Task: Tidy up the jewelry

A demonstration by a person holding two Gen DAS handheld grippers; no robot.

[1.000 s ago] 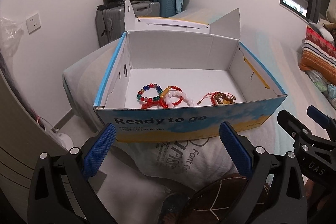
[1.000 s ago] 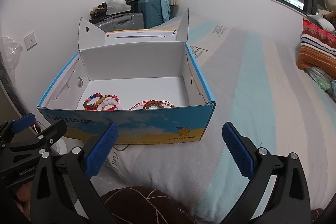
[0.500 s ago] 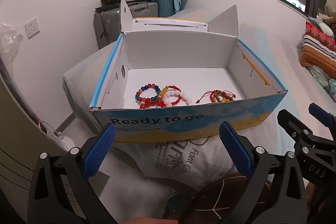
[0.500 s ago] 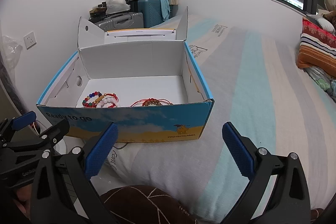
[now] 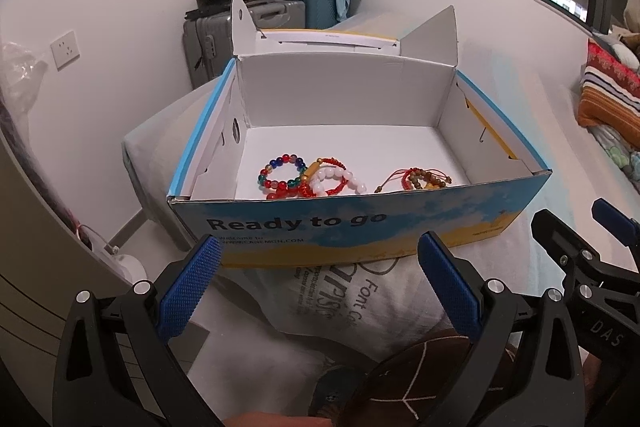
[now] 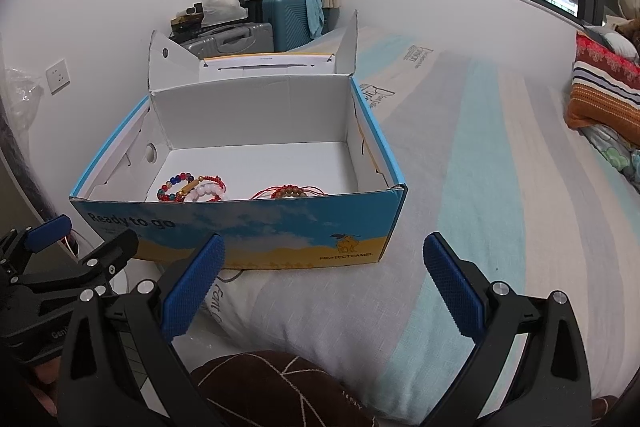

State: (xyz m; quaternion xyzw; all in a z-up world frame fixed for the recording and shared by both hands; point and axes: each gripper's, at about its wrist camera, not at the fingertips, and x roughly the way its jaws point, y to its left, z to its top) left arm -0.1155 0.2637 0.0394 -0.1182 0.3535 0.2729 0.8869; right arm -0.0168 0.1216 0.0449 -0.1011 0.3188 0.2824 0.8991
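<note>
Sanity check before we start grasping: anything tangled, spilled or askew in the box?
Yes. On the left of the box floor, the multicolor bead bracelet, white bead bracelet and red cord bracelet overlap in one clump. The brown bead bracelet lies apart, cords splayed. Nothing spilled outside.

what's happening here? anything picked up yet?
Nothing yet. A person holds both grippers, left and right, open and empty, short of the open shoe box on the bed. Several bead bracelets lie loose inside, near the front wall.
</note>
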